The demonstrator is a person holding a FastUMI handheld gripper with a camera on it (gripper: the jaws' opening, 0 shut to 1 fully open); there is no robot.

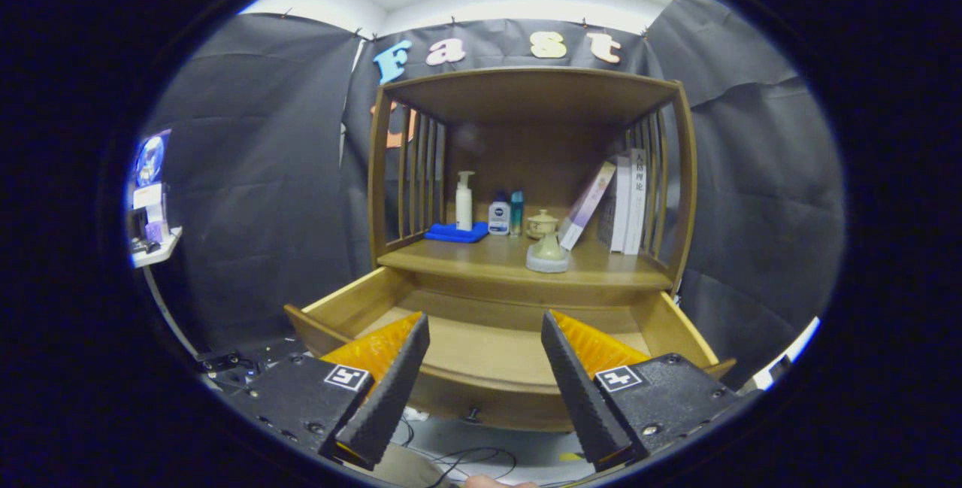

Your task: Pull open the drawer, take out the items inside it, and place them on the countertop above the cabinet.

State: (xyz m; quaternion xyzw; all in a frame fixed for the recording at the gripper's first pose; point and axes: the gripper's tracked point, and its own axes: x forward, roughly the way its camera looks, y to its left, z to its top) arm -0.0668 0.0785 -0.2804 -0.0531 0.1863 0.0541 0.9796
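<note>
From the gripper view I see my tongs (485,390) spread wide, holding nothing, low in the frame over the pulled-out drawer (488,356). On the table (481,261) above it, at centre, stand a pump bottle (464,201), a blue cloth (455,232), a ceramic pot (547,251) and books (627,202). Black cloth walls the room.

Cabinet (526,89) and drawer (481,353): smooth, satin-finished wood. Cloth (455,232): soft fabric. Bottle (464,202): glossy plastic. Pot (547,251): glazed ceramic. Gripper (485,345) fingers, held apart: matt, rough-textured.
</note>
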